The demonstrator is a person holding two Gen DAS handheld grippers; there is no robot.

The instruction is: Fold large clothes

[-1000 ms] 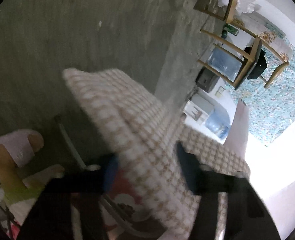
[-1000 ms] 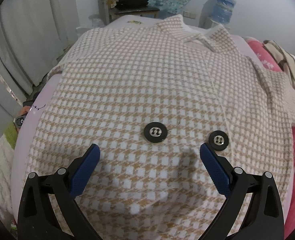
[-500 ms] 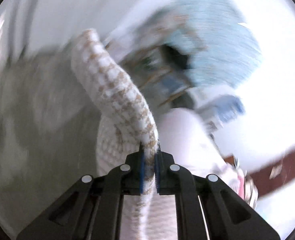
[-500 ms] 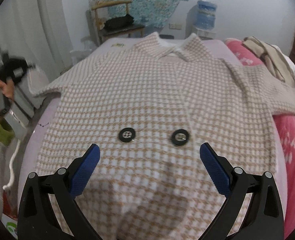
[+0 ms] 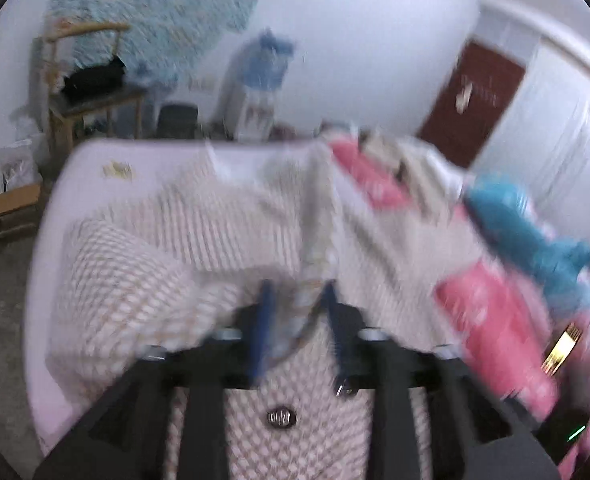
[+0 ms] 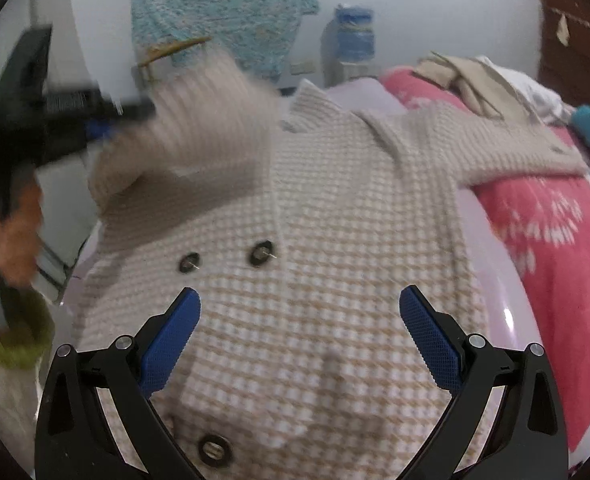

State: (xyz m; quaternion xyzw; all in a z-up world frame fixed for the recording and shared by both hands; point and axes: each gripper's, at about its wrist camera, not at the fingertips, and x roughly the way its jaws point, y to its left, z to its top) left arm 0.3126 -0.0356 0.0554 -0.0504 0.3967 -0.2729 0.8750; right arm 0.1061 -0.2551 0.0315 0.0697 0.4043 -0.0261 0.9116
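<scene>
1. Right wrist view: the checked jacket (image 6: 335,264) lies face up on the bed (image 6: 491,248), its collar at the far end and its buttons (image 6: 261,253) near the middle.
2. The sleeve (image 6: 199,128) on the jacket's left side is lifted over the jacket's chest by the left gripper (image 6: 107,126). The opposite sleeve lies stretched out toward the pink quilt (image 6: 543,216), so I judge the fold barely begun: both sleeves and the body are left to do.
3. The left gripper's fingers are opening, with sleeve cloth blurred between them in its own view (image 5: 295,304); whether they pinch it I cannot tell.
4. The right gripper (image 6: 299,332) hovers over the jacket's hem, tilted down, fingers spread wide and holding nothing.
</scene>
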